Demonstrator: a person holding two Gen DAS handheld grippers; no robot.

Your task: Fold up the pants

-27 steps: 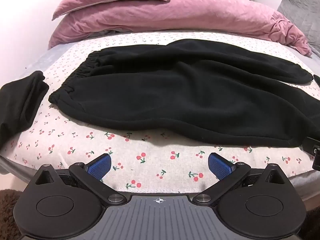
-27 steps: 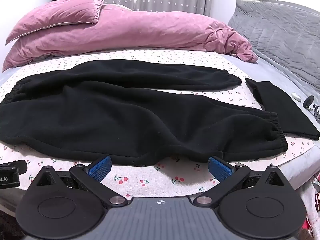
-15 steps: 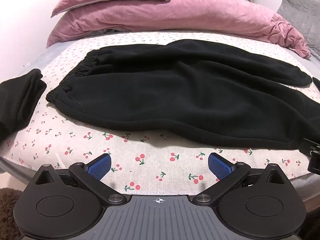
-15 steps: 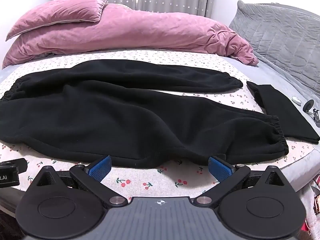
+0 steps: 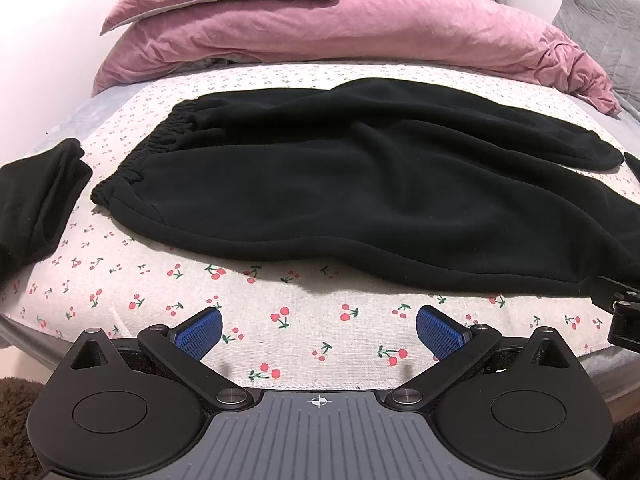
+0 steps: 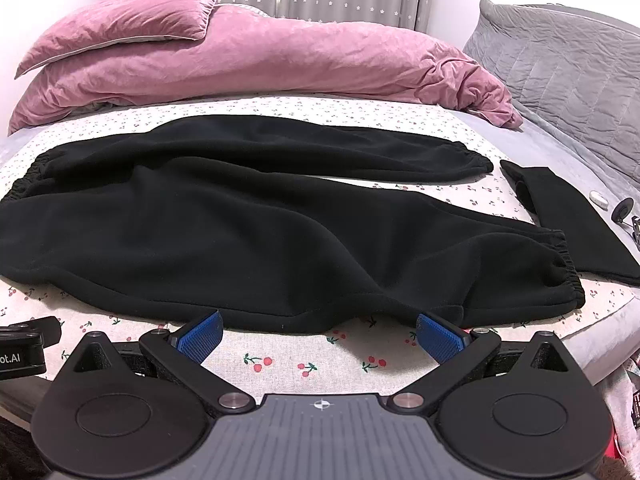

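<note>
Black fleece pants (image 5: pixel 360 184) lie spread flat on the cherry-print sheet (image 5: pixel 280 320), waistband at the left, the two cuffed legs running right. In the right wrist view the pants (image 6: pixel 240 232) show both leg cuffs at the right. My left gripper (image 5: pixel 319 330) is open and empty, above the sheet just short of the pants' near edge, toward the waist end. My right gripper (image 6: pixel 319 332) is open and empty, its blue pads (image 6: pixel 200 334) at the near hem of the front leg.
A folded black garment (image 5: pixel 36 208) lies at the bed's left edge, another (image 6: pixel 568 216) at the right beyond the cuffs. A pink duvet and pillow (image 6: pixel 240 56) lie along the back, a grey quilted headboard (image 6: pixel 568 64) at the right. Small objects (image 6: pixel 600 198) lie at the right.
Both grippers have moved forward toward the pants. The right gripper's pads now reach the near hem. The pants have not moved.
</note>
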